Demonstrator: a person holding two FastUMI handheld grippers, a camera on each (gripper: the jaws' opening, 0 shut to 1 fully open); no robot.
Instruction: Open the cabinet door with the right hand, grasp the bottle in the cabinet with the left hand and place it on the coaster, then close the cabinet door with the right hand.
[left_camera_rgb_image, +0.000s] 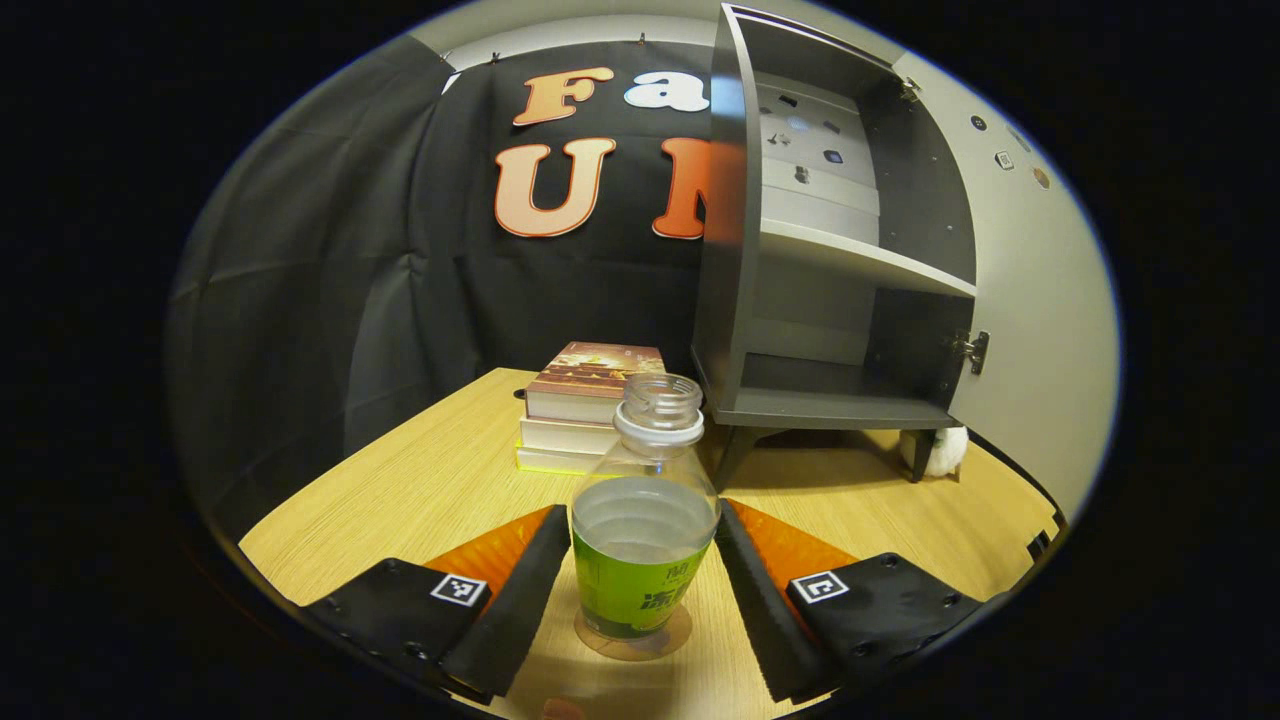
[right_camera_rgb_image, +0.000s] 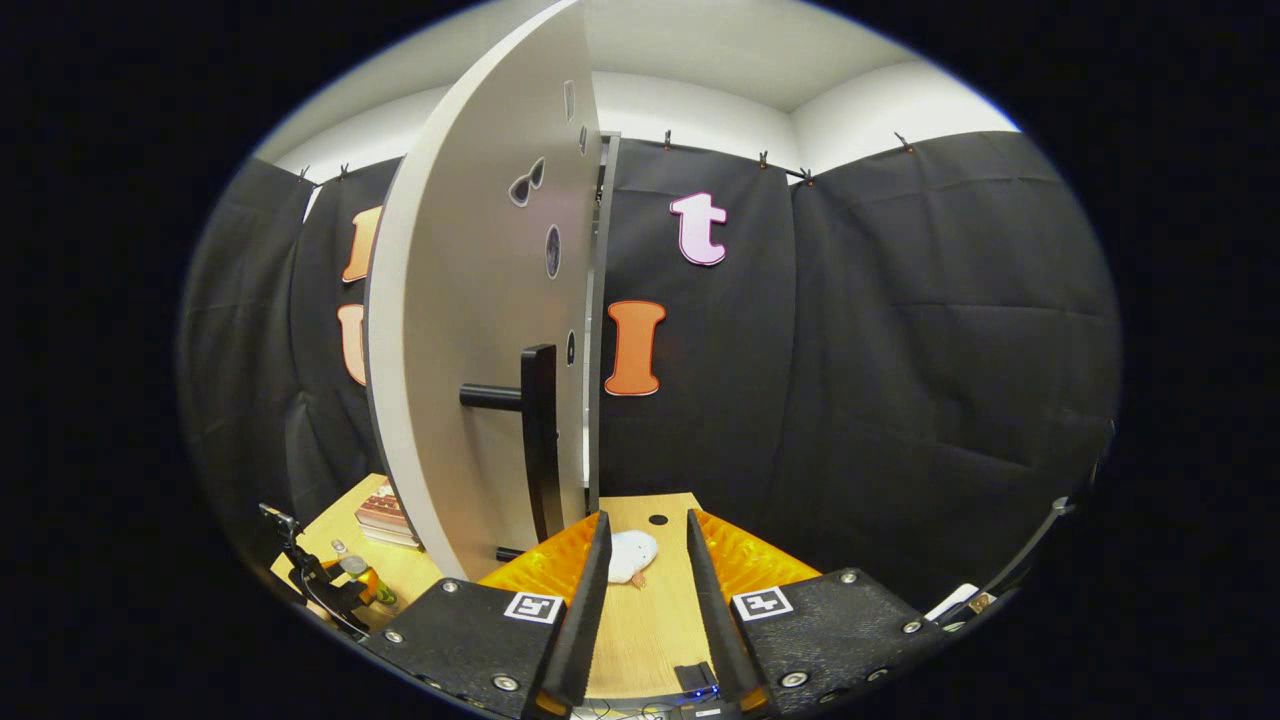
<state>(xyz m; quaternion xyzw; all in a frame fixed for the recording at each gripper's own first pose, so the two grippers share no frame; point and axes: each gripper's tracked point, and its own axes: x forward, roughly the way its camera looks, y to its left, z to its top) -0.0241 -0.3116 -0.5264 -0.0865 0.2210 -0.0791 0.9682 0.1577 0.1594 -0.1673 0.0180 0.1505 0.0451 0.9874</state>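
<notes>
In the left gripper view the left claw (left_camera_rgb_image: 645, 585) sits low over the counter (left_camera_rgb_image: 400, 500) with its fingers spread to either side of the bottle (left_camera_rgb_image: 645, 520). The fingers (left_camera_rgb_image: 520, 590) lie close along the bottle's flanks, but whether they press on it or stand just clear cannot be told. The bottle stands upright, uncapped, part filled with clear liquid, a green label round its lower half. Its base rests on the coaster (left_camera_rgb_image: 633, 640), a thin clear disc whose edge shows round the foot at 6 o'clock.

Behind the bottle at 11 o'clock lies a stack of books (left_camera_rgb_image: 585, 405). At 1 o'clock stands the cabinet (left_camera_rgb_image: 830, 270) on short legs, open, its shelves bare, with the door (left_camera_rgb_image: 1030, 300) swung out at 3 o'clock. A small white toy (left_camera_rgb_image: 940, 452) lies by the cabinet's right leg.

In the right gripper view the right claw (right_camera_rgb_image: 645, 590) is open with nothing between its fingers. The door (right_camera_rgb_image: 470, 330) stands edge-on at 11 o'clock, its dark handle (right_camera_rgb_image: 530, 440) just beyond the left fingertip and apart from it. The toy (right_camera_rgb_image: 630, 556) lies on the counter (right_camera_rgb_image: 645, 620) between the fingers, farther off. At 8 o'clock, far off, the left claw (right_camera_rgb_image: 345, 590) is seen at the bottle (right_camera_rgb_image: 352, 572), near the books (right_camera_rgb_image: 385, 515).
</notes>
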